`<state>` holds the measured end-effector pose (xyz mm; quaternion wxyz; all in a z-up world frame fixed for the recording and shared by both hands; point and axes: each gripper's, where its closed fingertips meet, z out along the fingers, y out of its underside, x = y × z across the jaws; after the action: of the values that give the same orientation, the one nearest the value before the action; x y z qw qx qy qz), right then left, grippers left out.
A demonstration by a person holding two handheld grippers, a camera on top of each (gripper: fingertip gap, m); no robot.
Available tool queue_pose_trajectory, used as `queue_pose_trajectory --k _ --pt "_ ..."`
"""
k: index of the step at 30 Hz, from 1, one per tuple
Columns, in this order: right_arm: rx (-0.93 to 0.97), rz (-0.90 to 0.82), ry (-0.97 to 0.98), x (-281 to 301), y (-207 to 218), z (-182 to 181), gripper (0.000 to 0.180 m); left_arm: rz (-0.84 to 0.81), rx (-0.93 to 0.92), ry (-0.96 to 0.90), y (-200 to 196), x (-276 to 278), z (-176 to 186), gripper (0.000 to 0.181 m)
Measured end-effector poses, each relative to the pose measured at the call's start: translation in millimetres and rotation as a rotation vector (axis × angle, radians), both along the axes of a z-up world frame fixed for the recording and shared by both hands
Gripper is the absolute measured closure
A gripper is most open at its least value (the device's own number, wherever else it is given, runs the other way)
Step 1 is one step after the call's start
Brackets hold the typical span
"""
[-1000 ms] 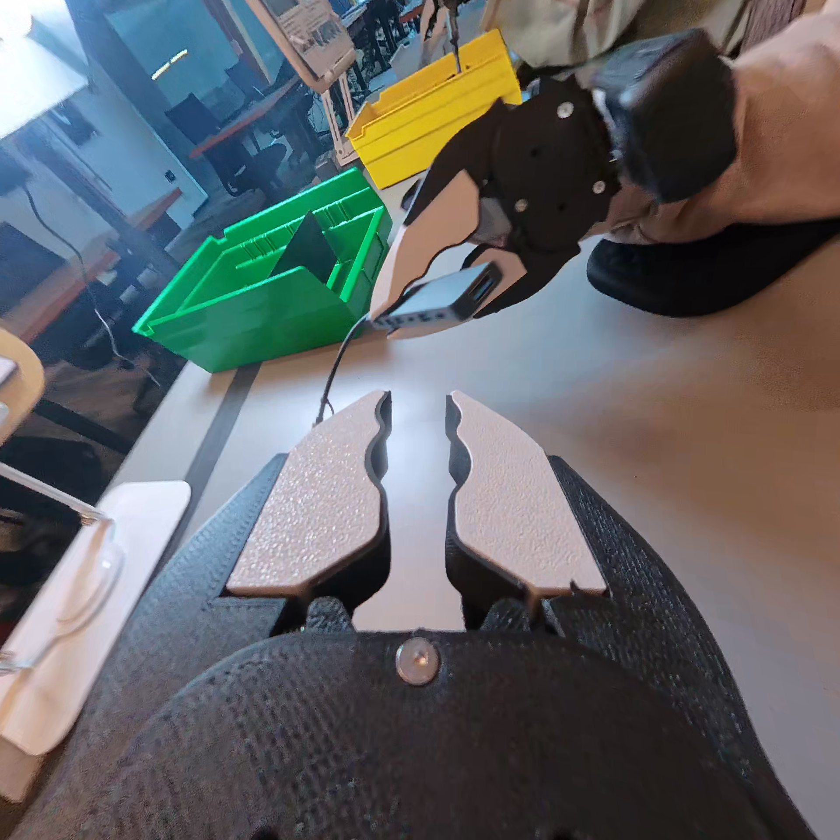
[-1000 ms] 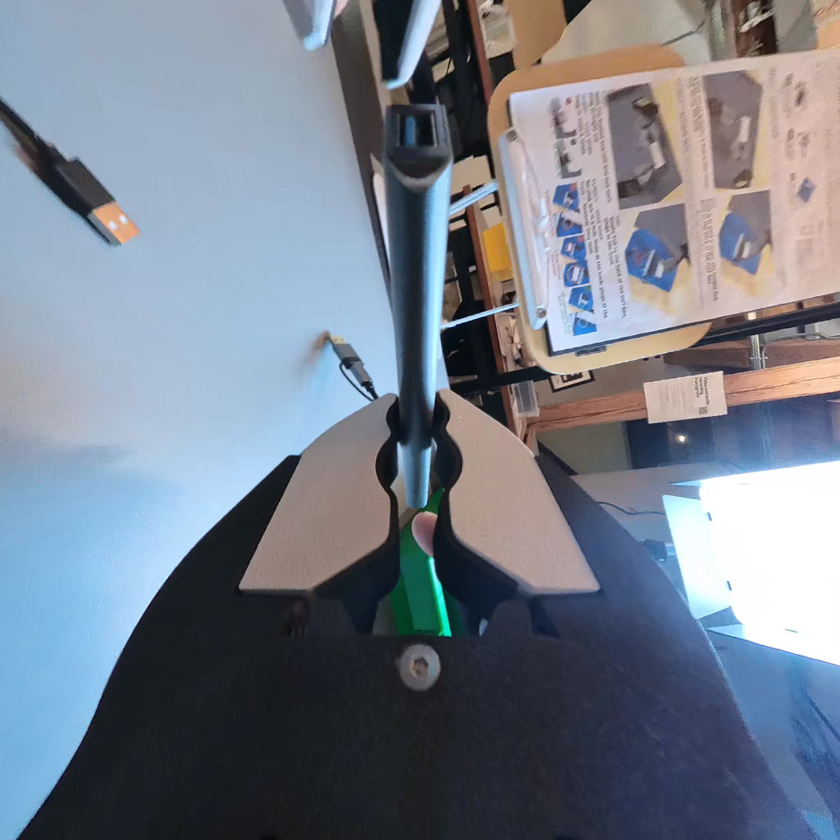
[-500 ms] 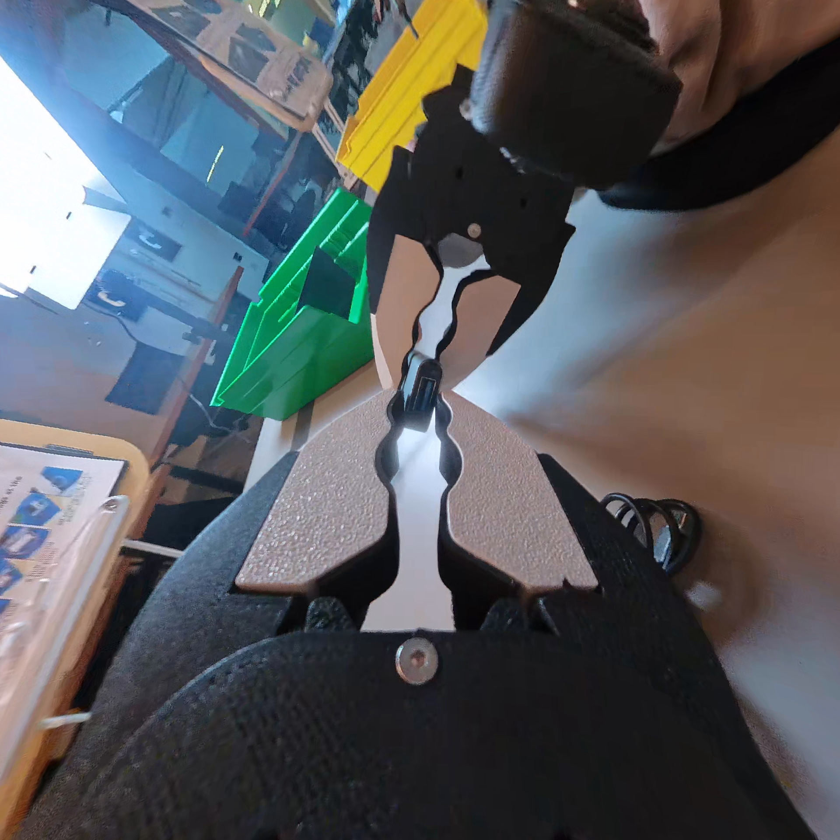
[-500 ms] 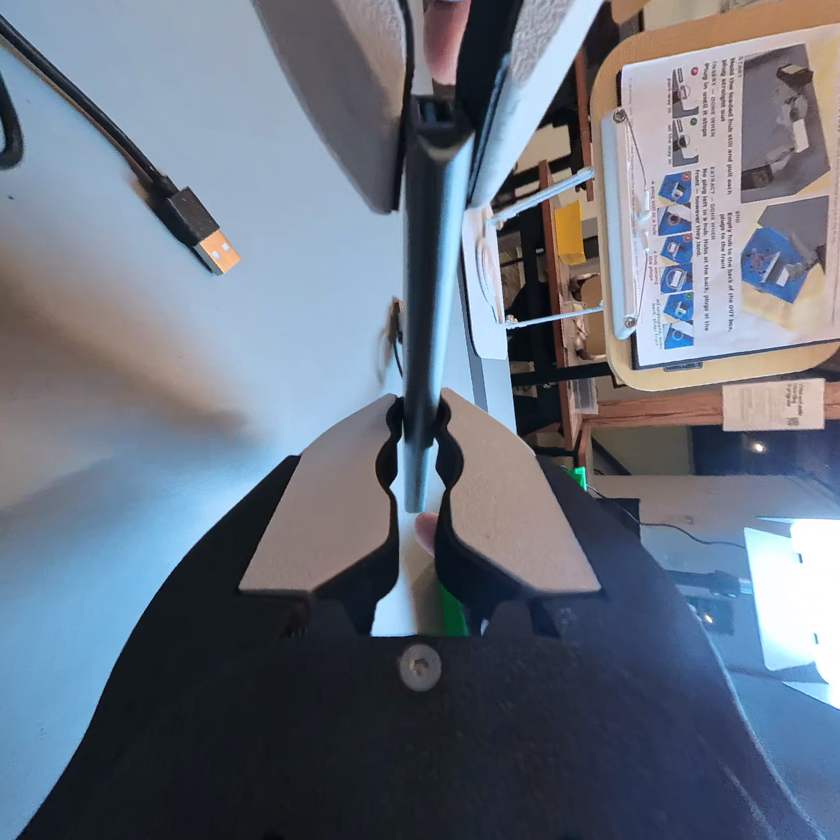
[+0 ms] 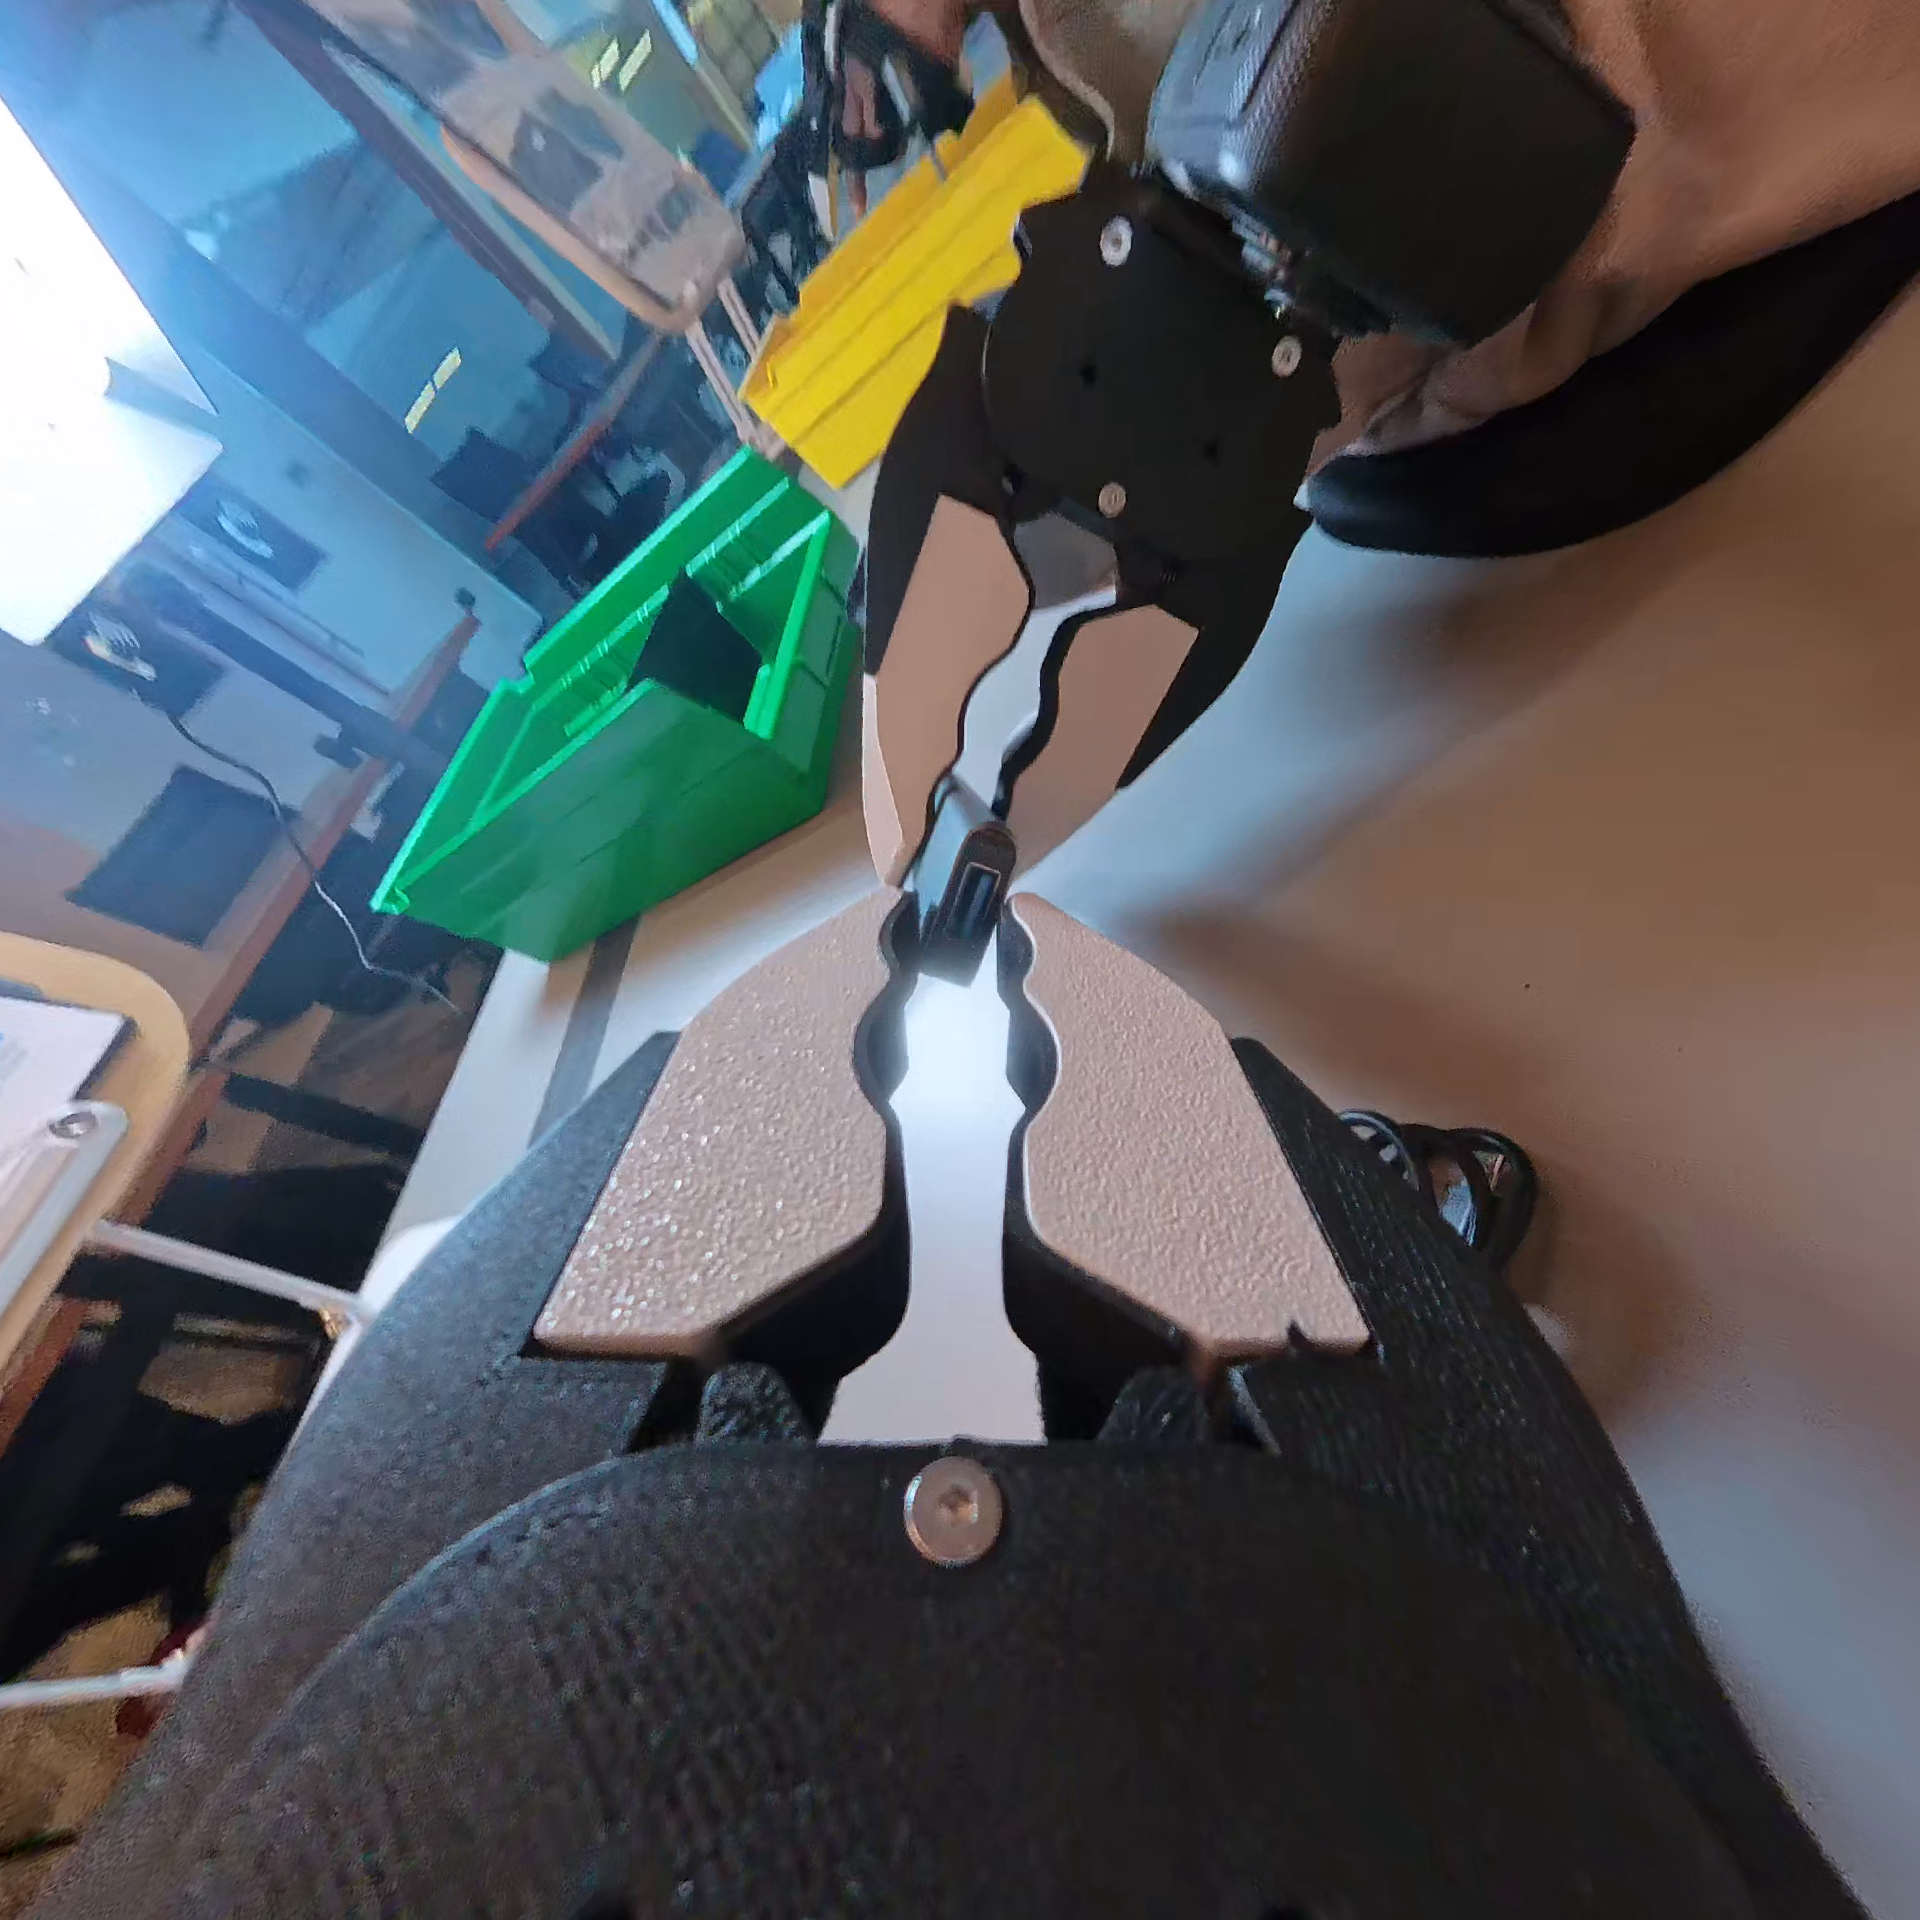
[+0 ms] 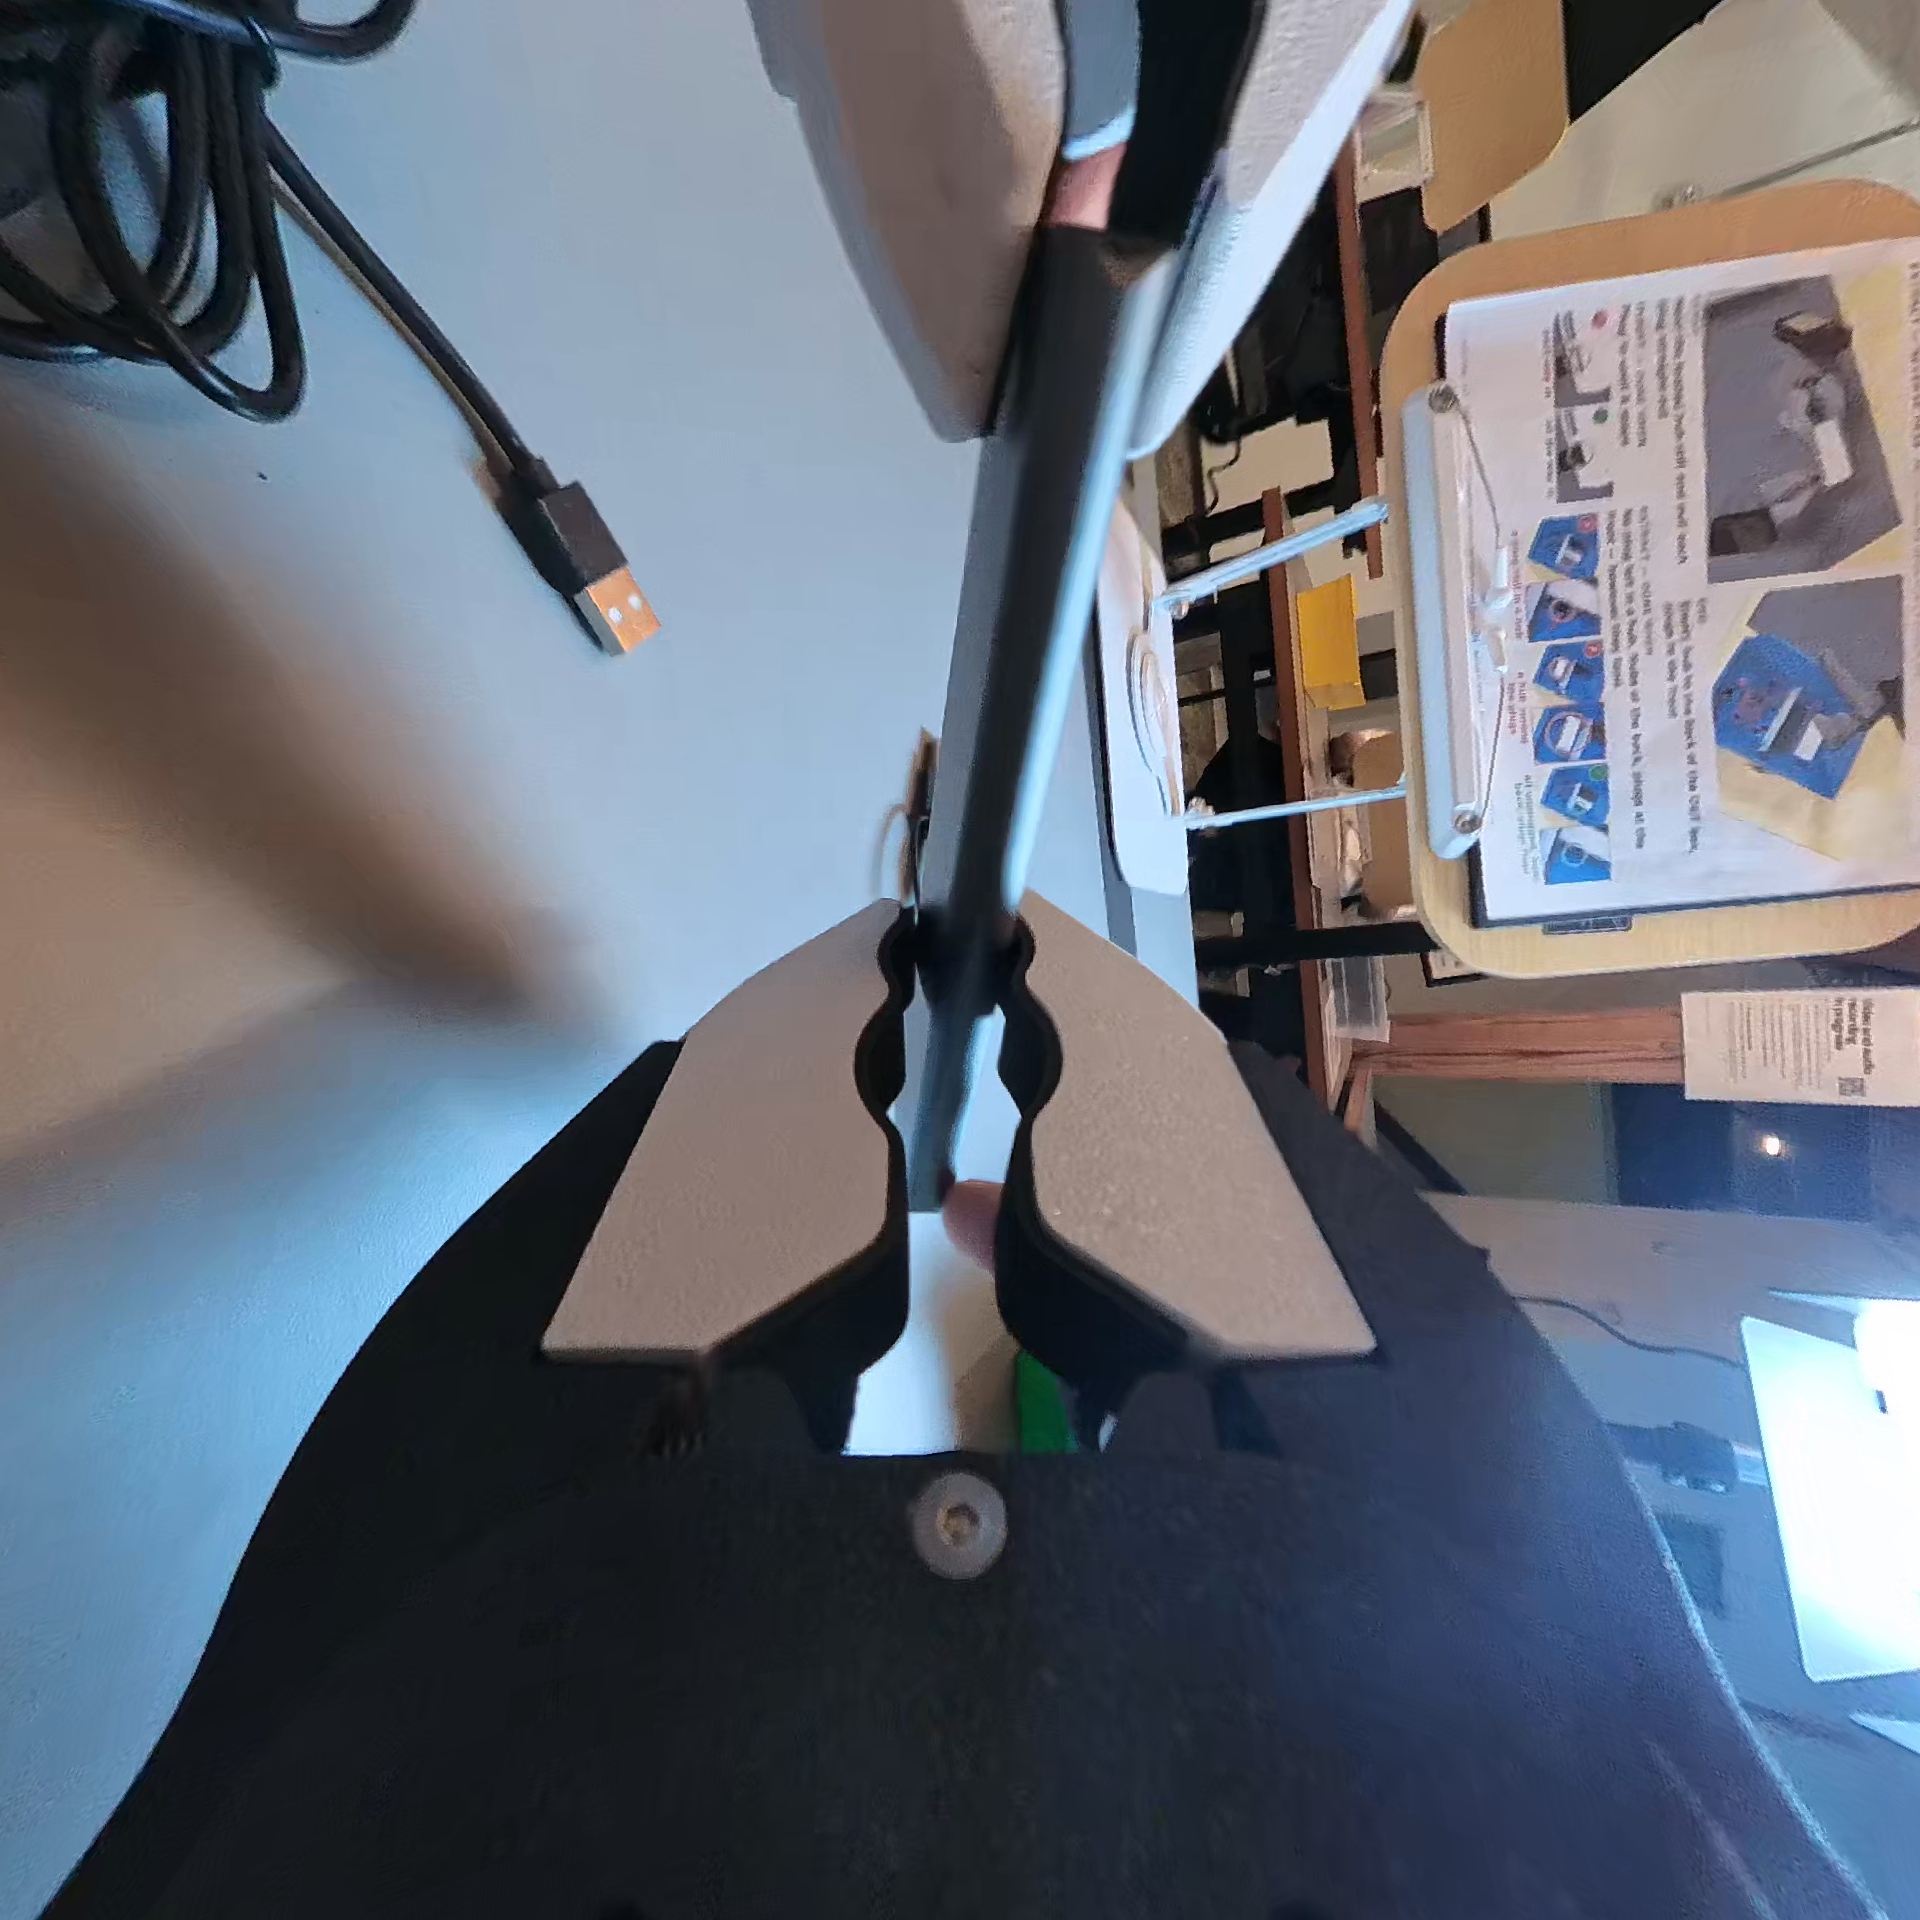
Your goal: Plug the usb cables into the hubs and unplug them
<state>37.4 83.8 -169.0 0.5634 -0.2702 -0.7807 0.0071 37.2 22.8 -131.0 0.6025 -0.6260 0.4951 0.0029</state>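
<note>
Left wrist view: my left gripper (image 5: pixel 951 920) points fwd and a bit up over the pale tabletop (image 5: pixel 1558 987), its two tan textured fingers (image 5: pixel 748 1132) closing in on the near end of one slim dark-grey USB hub (image 5: pixel 961 878); tips sit right at its sides, but can't tell if they actually clamp. My right gripper (image 5: pixel 956 821) comes in from the far side, rolled over, nose toward me, held in a bare hand (image 5: pixel 1766 156). It pinches the hub's far end. Two bins far left: one green plastic bin (image 5: pixel 623 800), one yellow plastic bin (image 5: pixel 894 291) behind it. Coiled black cable (image 5: pixel 1455 1174) peeks out right of my left gripper.

Right wrist view: the right gripper (image 6: pixel 956 961) is rolled sideways, fingers clamped on the hub (image 6: pixel 1029 623), which runs straight away to the left gripper's fingers (image 6: pixel 925 208) at its far end. One black USB-A plug w/ metal tip (image 6: pixel 592 577) lies loose on the table left of the hub, well apart, its cord leading to a black cable bundle (image 6: pixel 135 187). One clipboard w/ printed sheet (image 6: pixel 1683 582) stands far right.
</note>
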Motion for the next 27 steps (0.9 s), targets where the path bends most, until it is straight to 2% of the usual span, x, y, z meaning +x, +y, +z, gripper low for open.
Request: queue_pose_trajectory --k 1,3,5,9,11,15,16,19,23,27 --pt "0.001 -0.027 -0.015 1 4 -1 0.167 0.024 -0.033 0.006 3 -3 -5 0.164" --pt "0.035 -0.079 -0.043 1 13 -5 0.168 0.094 -0.14 -0.012 10 -12 -14 0.163" --pt "0.078 -0.125 -0.06 3 23 -7 0.168 0.187 -0.297 -0.037 14 -26 -28 0.171" --pt "0.092 -0.195 -0.071 12 44 -7 0.168 0.282 -0.691 -0.151 0 -35 -65 0.149" --pt "0.107 -0.217 -0.085 16 51 -10 0.168 0.325 -0.793 -0.125 -6 -35 -80 0.148" --pt "0.125 -0.206 -0.108 18 51 -15 0.168 0.398 -0.849 -0.042 -9 -33 -99 0.157" --pt "0.129 -0.201 -0.109 17 50 -16 0.168 0.406 -0.841 -0.031 -8 -33 -99 0.162" --pt "0.134 -0.17 -0.098 15 45 -15 0.168 0.401 -0.838 -0.037 -7 -32 -100 0.164" --pt "0.144 -0.156 -0.101 14 41 -16 0.168 0.338 -0.822 -0.017 -8 -31 -98 0.165" --pt "0.182 -0.158 -0.109 15 44 -19 0.168 0.245 -0.852 -0.138 -14 -23 -76 0.165"
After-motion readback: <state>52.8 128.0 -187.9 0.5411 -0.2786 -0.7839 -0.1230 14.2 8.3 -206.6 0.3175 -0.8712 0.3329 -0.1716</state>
